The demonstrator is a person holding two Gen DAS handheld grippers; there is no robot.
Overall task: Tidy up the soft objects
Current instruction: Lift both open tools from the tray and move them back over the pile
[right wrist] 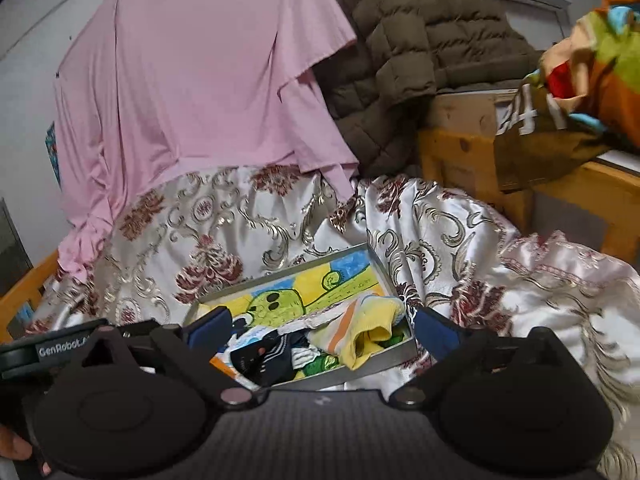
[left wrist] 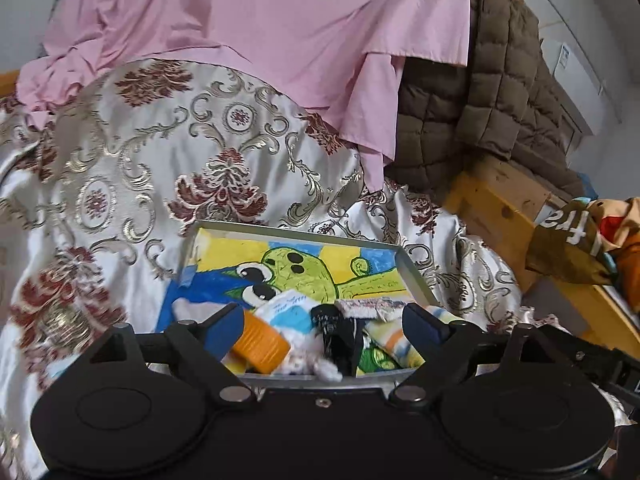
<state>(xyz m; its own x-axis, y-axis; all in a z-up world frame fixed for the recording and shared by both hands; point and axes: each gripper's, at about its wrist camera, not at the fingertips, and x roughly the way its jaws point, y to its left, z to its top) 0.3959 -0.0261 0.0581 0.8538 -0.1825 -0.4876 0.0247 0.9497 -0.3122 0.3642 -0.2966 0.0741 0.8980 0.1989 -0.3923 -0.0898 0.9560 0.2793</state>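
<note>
On the patterned bedspread (left wrist: 120, 168) sits a shallow grey tray (right wrist: 376, 364), long axis running away from both cameras, slightly rightward in the right view. Socks (right wrist: 360, 332) lie heaped at its near end, partly hidden behind fingers. Left hand-held gripper (left wrist: 324, 326) and right hand-held gripper (right wrist: 320, 326) both spread wide, nothing between them.

Both tools are held out in front, tipped a little downward. The left tool (left wrist: 323, 322) has its two blue-padded fingers (left wrist: 224, 330) spread wide, nothing clamped between them. The right tool (right wrist: 322, 330) is spread just as wide, its pads (right wrist: 434, 330) gripping nothing. Fingertips of the person's hand (right wrist: 16, 450) show at its lower left.
</note>
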